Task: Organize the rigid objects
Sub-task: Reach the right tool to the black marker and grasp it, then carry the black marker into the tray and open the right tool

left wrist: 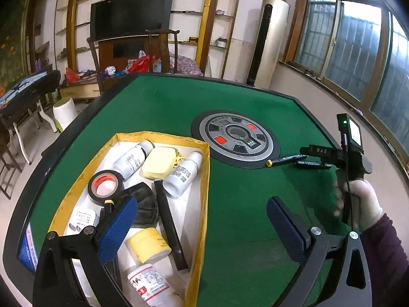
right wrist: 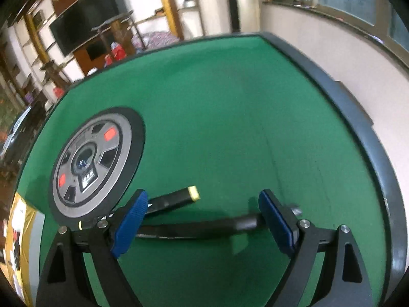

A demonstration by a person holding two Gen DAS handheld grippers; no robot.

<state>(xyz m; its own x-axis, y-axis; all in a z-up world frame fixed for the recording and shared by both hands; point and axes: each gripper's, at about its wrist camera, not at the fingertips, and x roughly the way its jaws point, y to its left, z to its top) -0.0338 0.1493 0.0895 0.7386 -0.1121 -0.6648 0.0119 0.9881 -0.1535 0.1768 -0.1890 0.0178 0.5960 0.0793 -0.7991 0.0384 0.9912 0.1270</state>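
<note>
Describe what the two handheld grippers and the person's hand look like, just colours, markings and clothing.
Both the left gripper and the right gripper have black angular frames with silver bolts and blue textured finger pads. From the left view, the right gripper's black handle bears white lettering, a green light and a small screen. The hand wears a white glove and a dark maroon sleeve.

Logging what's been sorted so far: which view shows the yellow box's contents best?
The left wrist view: the yellow box lies open, showing bottles, tape roll and other items. The right wrist view catches only a blurred sliver at its left edge.
</note>
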